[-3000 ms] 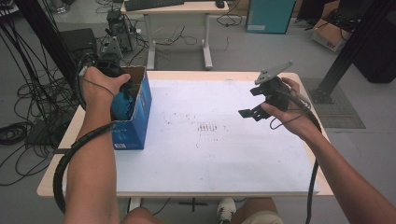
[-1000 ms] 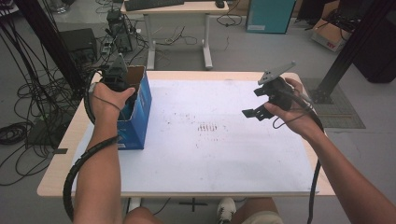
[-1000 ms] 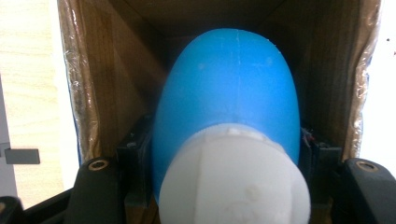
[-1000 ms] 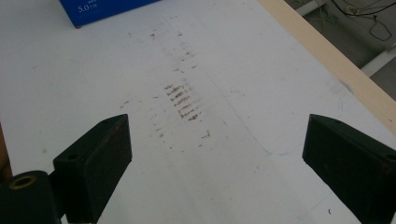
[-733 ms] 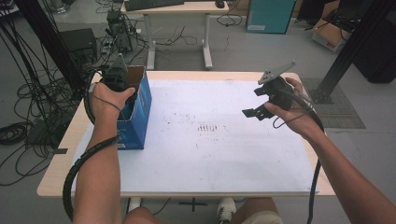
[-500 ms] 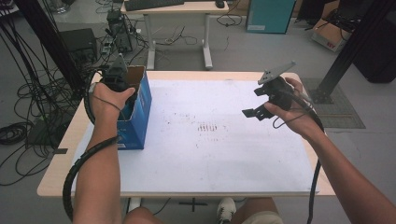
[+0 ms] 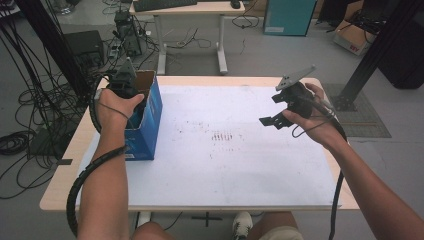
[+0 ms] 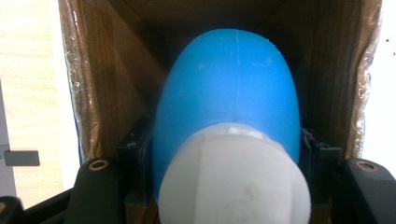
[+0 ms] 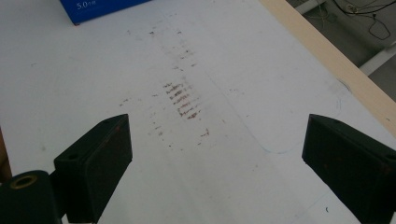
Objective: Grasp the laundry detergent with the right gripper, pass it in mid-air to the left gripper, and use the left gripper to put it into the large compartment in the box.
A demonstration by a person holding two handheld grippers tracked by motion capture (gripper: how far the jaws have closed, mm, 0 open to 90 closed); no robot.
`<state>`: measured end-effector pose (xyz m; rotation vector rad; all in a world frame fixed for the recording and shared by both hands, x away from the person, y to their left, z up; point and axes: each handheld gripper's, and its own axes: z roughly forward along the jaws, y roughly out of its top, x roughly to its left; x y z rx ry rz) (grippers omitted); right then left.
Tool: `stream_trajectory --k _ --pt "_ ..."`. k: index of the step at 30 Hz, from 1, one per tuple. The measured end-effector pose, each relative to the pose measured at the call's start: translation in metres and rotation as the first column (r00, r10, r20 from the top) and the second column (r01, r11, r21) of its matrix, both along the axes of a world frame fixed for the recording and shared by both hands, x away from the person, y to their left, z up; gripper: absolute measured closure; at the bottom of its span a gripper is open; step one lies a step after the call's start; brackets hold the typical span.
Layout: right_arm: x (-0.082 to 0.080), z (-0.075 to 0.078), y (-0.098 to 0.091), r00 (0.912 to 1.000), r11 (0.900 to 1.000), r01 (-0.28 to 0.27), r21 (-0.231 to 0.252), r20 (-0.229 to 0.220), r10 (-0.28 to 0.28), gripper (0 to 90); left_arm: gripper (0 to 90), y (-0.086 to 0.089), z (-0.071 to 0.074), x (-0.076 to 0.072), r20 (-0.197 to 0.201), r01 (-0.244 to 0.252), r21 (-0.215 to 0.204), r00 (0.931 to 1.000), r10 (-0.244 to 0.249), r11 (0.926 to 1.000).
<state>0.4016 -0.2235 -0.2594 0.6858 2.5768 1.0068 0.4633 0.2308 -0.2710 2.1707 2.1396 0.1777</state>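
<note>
Blue bottle (image 8: pixel 229 98): rounded blue body with a white cap end nearest the camera, seen in the left gripper view. It sits inside the open top of the blue cardboard box (image 7: pixel 148 120), brown inner walls on both sides of it.

Left gripper (image 8: pixel 229 186): jaws pinch the blue bottle from either side, pads pressed against its body just above the white cap. In the high view the left gripper (image 7: pixel 131 97) stands at the box opening, pointing down into it, with the left hand (image 7: pixel 114 106) wrapped round its body and a ribbed cable trailing back along the forearm.

Blue cardboard box: upright at the left part of the desk (image 7: pixel 220 165), on the white sheet covering the top, near the left edge.

Right gripper (image 7: pixel 272 121): held above the right part of the desk by the right hand (image 7: pixel 312 122), well apart from the box. Right gripper view shows its jaws spread wide, nothing between them, over a patch of brown scuff marks (image 9: pixel 182 100) on the white surface.
</note>
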Motion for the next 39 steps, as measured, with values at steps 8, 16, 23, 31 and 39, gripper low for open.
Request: stream_trajectory --k 8,16,23,31,39 --pt "0.0001 0.0005 -0.0002 1.0000 1.0000 0.001 -0.002 0.001 -0.001 8.5 36.4 0.0000 0.0000 0.0002 0.000 0.002 0.000 1.0000 -0.002 1.0000" --pt "0.0001 -0.0005 -0.0003 1.0000 1.0000 -0.002 -0.003 -0.001 0.002 8.5 36.4 -0.0001 0.0000 -0.0003 0.000 0.002 0.000 1.0000 -0.002 1.0000" --pt "0.0000 0.0017 -0.0037 1.0000 1.0000 0.006 -0.001 0.005 -0.006 8.5 36.4 -0.0011 0.0001 0.0002 -0.003 0.004 0.005 1.0000 -0.004 1.0000" --pt "-0.0004 0.0005 -0.0065 0.9999 0.9999 0.014 0.003 0.003 -0.014 8.5 36.4 -0.0019 -0.0001 0.0004 -0.003 0.006 0.009 1.0000 -0.006 0.9999" --pt "-0.0006 0.0008 -0.0055 0.9998 0.9998 0.017 0.006 -0.002 -0.017 8.5 36.4 -0.0009 -0.0001 0.0000 0.001 0.003 0.005 1.0000 -0.003 1.0000"
